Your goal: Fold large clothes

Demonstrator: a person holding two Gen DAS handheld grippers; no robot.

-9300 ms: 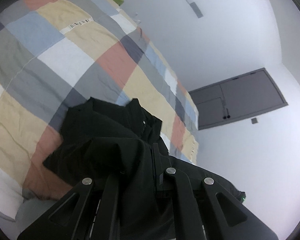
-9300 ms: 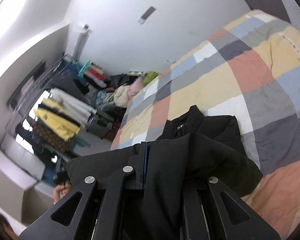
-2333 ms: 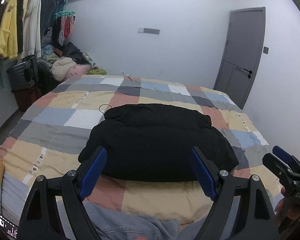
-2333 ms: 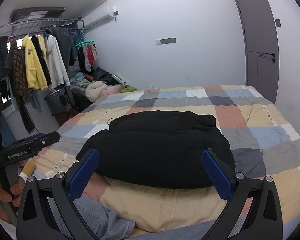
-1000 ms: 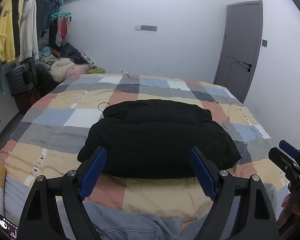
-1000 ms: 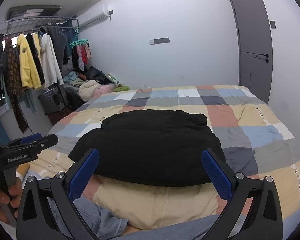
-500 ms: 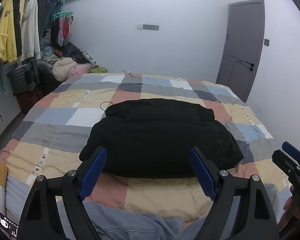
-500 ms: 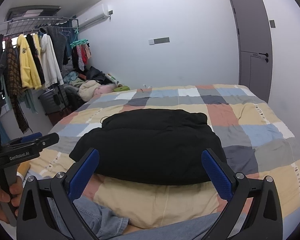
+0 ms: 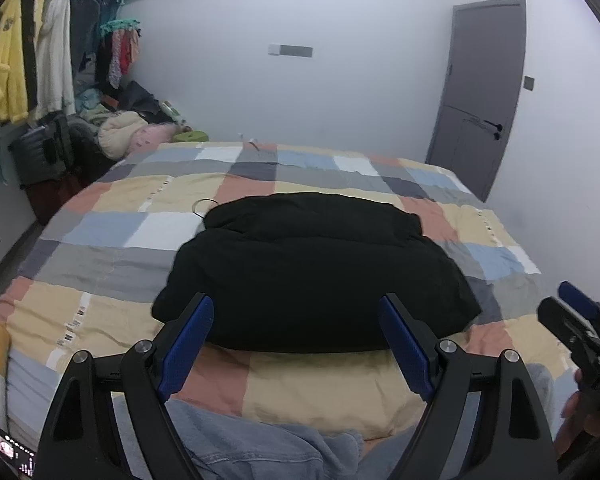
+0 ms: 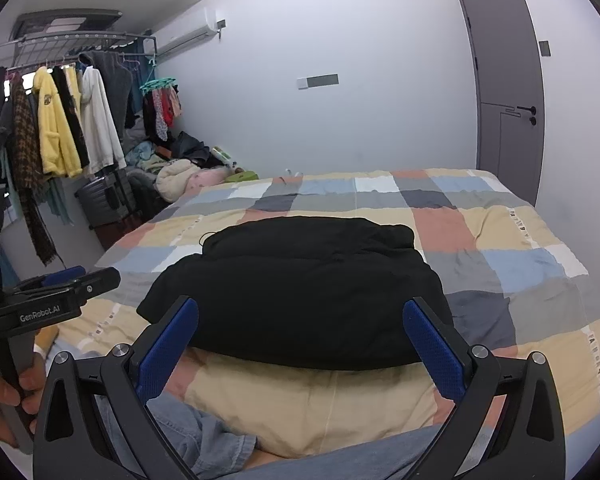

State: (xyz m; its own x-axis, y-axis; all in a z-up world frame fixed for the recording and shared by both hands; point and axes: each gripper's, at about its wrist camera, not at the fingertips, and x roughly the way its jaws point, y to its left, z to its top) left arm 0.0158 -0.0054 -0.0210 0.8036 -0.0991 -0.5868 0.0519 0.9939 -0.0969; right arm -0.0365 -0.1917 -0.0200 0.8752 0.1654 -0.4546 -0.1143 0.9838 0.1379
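A checked quilt (image 9: 100, 232) in yellow, grey, blue, salmon and white covers the bed. A grey door (image 10: 504, 92) stands shut in the white wall on the right. On the left hangs a clothes rail (image 10: 60, 36) — a yellow garment (image 10: 54, 128) and a white one (image 10: 100, 124) among others — above a dark suitcase (image 9: 36, 152) and heaped laundry (image 9: 128, 136).

Your black plastic left gripper (image 9: 296, 330) and right gripper (image 10: 300, 332) carry blue ribbed pads (image 9: 186, 344) and silver screws (image 9: 143, 346); white "GenRobot.AI" lettering sits lower left, your faded blue denim trousers (image 10: 196, 436) along the bottom.
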